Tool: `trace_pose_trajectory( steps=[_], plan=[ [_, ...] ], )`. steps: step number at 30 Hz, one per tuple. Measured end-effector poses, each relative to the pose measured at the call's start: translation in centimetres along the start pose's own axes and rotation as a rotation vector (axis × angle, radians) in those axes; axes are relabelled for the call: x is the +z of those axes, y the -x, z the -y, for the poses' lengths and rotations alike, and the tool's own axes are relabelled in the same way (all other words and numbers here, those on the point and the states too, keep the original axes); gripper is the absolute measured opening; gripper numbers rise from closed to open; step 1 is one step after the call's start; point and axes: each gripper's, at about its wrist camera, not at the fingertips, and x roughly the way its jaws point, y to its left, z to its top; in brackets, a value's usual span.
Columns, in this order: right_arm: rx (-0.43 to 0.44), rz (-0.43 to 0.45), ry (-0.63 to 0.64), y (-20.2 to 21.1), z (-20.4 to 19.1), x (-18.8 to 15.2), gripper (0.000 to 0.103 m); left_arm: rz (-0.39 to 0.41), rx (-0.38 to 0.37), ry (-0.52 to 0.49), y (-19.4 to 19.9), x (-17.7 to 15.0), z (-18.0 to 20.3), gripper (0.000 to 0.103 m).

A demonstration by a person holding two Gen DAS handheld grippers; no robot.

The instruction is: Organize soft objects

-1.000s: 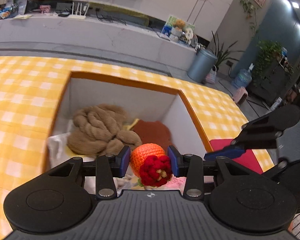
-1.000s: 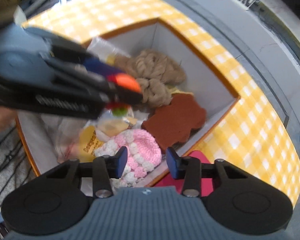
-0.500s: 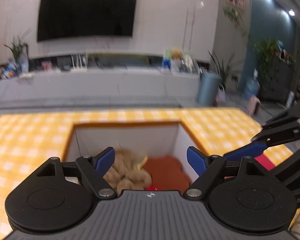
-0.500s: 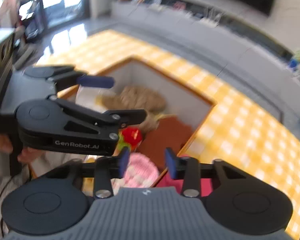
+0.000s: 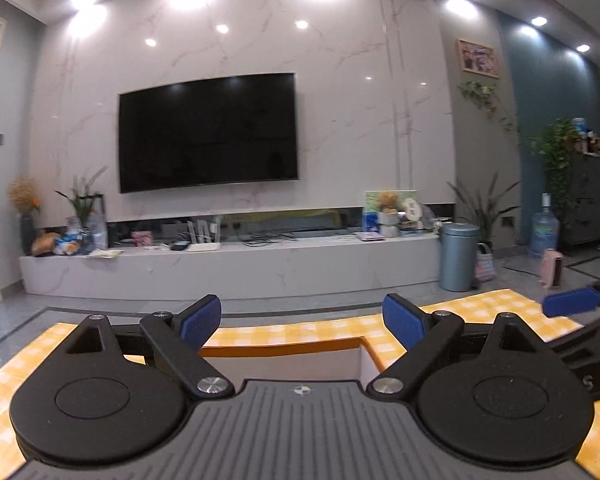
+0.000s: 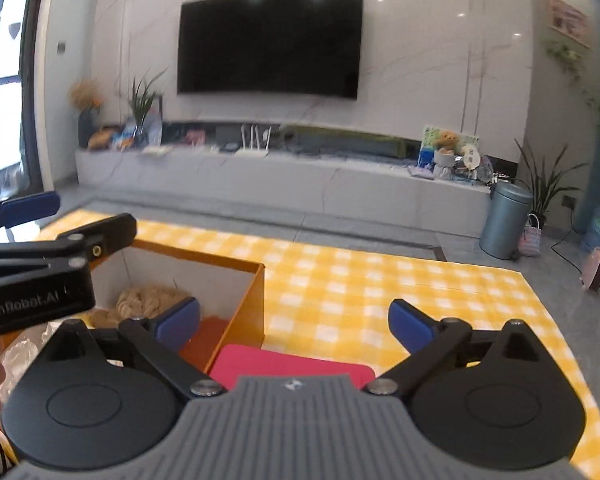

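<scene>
Both grippers are presented with jaws spread wide and nothing between them: the left gripper (image 5: 302, 318) is aimed almost level toward the television wall, and the right gripper (image 6: 294, 324) is tilted slightly down over the table. The jaws of both have just been opening; a second ago the left one was closed on a crocheted orange-and-red piece above the box, and that piece is no longer carried, so it is judged to have been released into the box. The right jaws were then narrower over the box's contents and empty. Just beyond the right gripper, a pink pad (image 6: 290, 366) is seen lying on the yellow checked tablecloth (image 6: 380, 280), touching or nearly touching the outer wall of the orange-rimmed box (image 6: 256, 280). Inside the box, a tan braided yarn bundle (image 6: 148, 298) and a rust-brown felt piece (image 6: 206, 334) are visible; the dropped piece itself is hidden behind the gripper bodies. In the left view only the far rim of the box is shown. The pink pad is judged to be the remaining loose soft item, and it is left unsorted.
</scene>
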Motion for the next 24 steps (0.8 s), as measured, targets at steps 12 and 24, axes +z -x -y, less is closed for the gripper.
trace_pose_trajectory(
  steps=[12, 24],
  plan=[
    [-0.010, 0.075, 0.015, -0.2, 0.6, -3.3, 0.098, -0.093, -0.043, 0.069, -1.2, -1.8, 0.2, 0.103],
    [0.029, 0.041, -0.035, -1.7, 1.0, -3.8, 0.098, -0.155, -0.046, 0.064, -1.3, -2.6, 0.3, 0.103]
  ],
)
